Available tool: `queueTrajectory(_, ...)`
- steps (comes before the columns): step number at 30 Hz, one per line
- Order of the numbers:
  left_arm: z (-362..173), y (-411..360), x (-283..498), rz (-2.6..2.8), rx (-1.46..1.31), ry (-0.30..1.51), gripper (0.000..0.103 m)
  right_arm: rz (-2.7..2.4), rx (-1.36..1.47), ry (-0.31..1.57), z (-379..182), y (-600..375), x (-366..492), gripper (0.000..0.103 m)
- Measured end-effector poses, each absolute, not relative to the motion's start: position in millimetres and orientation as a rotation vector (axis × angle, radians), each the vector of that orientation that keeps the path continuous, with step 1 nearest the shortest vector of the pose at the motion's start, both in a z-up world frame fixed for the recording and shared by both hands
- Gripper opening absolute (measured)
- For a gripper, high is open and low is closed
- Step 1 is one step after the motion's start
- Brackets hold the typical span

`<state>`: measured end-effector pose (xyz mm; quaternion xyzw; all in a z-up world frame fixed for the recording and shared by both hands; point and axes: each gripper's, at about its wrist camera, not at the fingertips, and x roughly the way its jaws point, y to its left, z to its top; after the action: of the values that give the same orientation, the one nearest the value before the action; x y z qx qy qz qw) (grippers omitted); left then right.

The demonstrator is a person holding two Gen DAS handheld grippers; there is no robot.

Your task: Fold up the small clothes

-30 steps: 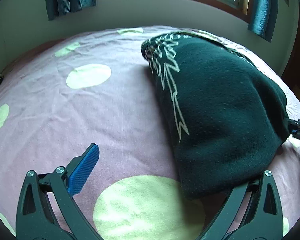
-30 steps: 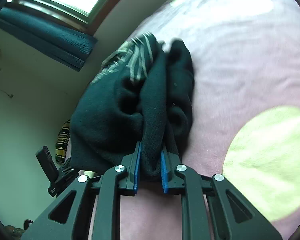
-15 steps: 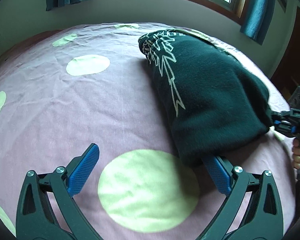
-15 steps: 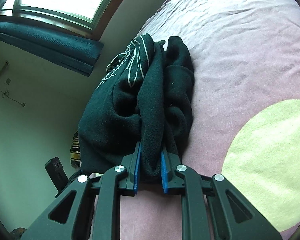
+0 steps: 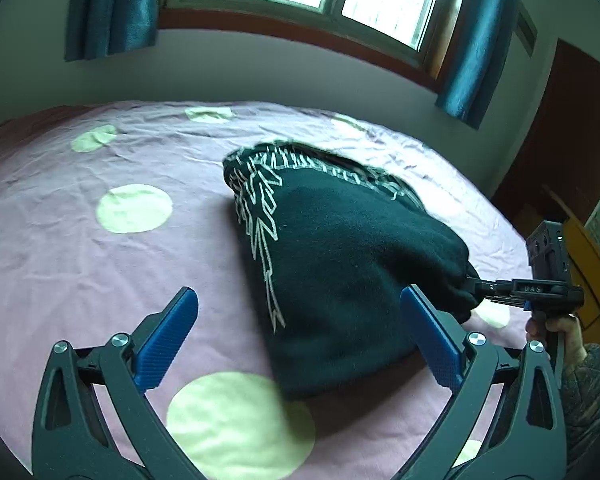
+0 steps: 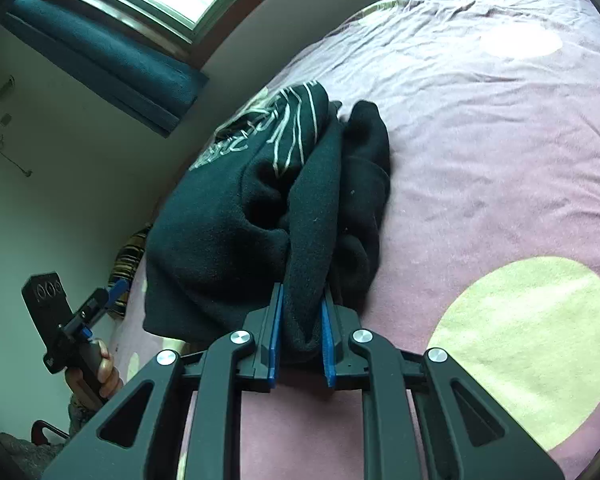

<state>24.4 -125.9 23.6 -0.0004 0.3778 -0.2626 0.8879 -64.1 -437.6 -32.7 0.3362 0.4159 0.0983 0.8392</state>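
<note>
The left gripper has let go of the garment and has come up from the bed. One second ago its right finger was under the near corner of the dark cloth; now both blue pads are free, the jaws stand wide open and nothing is between them. The near corner lies on the pink sheet again, just in front of this gripper.

The right gripper has not changed. Its jaws are closed on a thick bunch of the garment, and the cloth fills the narrow gap between the pads. From the left wrist view it holds the right end of the garment slightly above the bed, with the hand under it.

The garment is on the bed, in a folded and bunched form, with the white pattern on its far side. I judge that one fold is finished on the left side. The next step probably needs a new grasp by the left gripper, or the right one must put its end down. The bunch may open if it is released carelessly.
</note>
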Motion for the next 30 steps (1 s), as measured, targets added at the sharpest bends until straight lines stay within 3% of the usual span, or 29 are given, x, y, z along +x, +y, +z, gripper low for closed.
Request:
queueTrajectory(6,-30,-142,56,-0.521,-0.012,0.929,0.101,0.288,0.798,0.894,-40,-452,-65,0.020)
queueTrajectory(11,-51,-123,69,-0.558,-0.180,1.000,0.101,0.291,0.605,0.873,22,-444,-52,0.026)
queueTrajectory(13,-54,-123,69,-0.561,-0.183,0.998,0.101,0.319,0.527,0.843,46,-436,-30,0.036)
queueTrajectory(15,-53,-128,66,-0.562,-0.157,0.993,0.101,0.349,0.435,0.844,66,-428,2,0.036)
queueTrajectory(18,-54,-135,60,-0.563,-0.119,0.983,0.101,0.410,0.344,0.802,95,-421,61,0.051)
queueTrajectory(29,-57,-135,63,-0.559,-0.149,0.975,0.101,0.519,0.282,1.144,11,-347,255,0.051)
queueTrajectory(30,-57,-135,63,-0.558,-0.149,0.974,0.101,0.537,0.315,1.167,4,-348,260,0.036)
